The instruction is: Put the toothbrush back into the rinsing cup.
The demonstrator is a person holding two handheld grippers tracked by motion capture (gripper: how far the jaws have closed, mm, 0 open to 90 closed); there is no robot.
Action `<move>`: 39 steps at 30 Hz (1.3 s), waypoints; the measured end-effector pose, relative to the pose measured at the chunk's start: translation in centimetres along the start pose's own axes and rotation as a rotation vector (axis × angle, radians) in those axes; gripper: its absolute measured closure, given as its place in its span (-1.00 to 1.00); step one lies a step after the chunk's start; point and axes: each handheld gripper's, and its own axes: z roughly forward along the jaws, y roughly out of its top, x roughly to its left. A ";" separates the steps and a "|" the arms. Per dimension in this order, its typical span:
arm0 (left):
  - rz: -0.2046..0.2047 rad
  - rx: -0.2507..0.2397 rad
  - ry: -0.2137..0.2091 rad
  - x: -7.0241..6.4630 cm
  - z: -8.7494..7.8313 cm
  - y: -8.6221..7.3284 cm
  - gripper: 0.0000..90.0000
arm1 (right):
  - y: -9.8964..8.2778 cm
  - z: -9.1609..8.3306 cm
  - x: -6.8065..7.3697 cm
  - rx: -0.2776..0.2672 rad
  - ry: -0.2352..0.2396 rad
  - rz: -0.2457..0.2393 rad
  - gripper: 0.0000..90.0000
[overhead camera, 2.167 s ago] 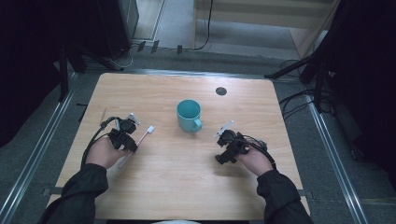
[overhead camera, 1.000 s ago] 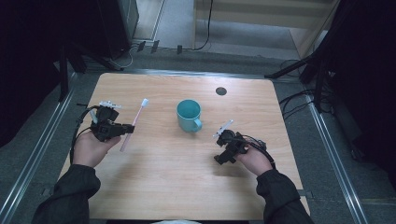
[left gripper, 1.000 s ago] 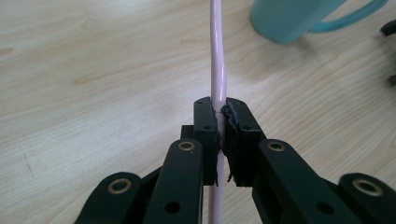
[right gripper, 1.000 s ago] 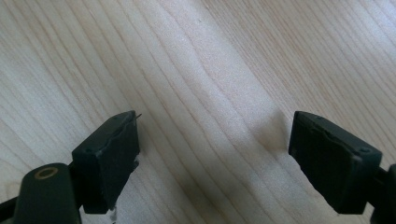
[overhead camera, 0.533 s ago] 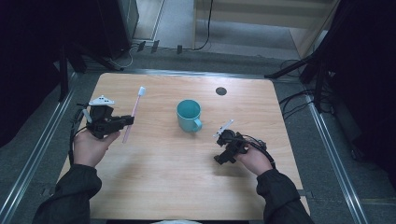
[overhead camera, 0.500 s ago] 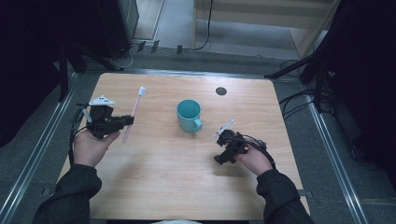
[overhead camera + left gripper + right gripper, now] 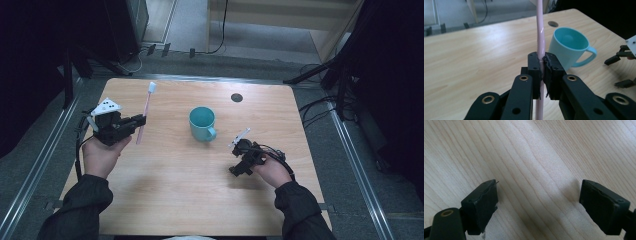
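Toothbrush [image 7: 540,37] position at this moment: clamped upright between the pads of the left claw [image 7: 542,65], raised clear of the table [image 7: 165,200] at its left side, bristle head uppermost in the high view. The grip sat low on the thin pink handle, so most of its length stood unsupported above the jaws. The probable risk was rotation or slippage of that smooth, narrow handle in the pads if the hand tilted sharply; a low approach could also knock the light teal mug [image 7: 202,123] over or push it aside. The right claw [image 7: 537,207] stood wide apart, holding nothing, just above bare wood to the right of the mug. The left gripper view confirmed pad contact on both sides of the handle and showed the mug interior as apparently vacant; the high view gave the bristle head [image 7: 152,87] and the spacing between toothbrush and mug.
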 end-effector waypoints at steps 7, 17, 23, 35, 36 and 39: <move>0.033 -0.067 -0.022 -1.4 1.1 1.2 0.87 | 0.0 0.0 0.0 0.001 0.006 0.005 -0.67; 0.035 -0.132 -0.048 -2.8 3.1 2.5 0.87 | -0.1 0.0 -0.1 -0.001 0.008 0.004 -0.67; 0.043 -0.135 -0.065 -3.4 4.4 3.2 0.87 | -0.1 0.0 -0.1 0.000 0.010 0.002 -0.67; 0.053 -0.114 -0.072 -4.2 6.5 4.5 0.87 | -0.1 0.0 -0.1 0.001 0.013 -0.001 -0.67; 0.059 -0.108 -0.078 -4.3 6.9 4.8 0.87 | -0.1 0.0 0.0 0.001 0.014 -0.001 -0.67; 0.054 -0.086 -0.089 -4.4 7.4 5.0 0.87 | -0.1 0.0 0.0 0.001 0.014 -0.001 -0.67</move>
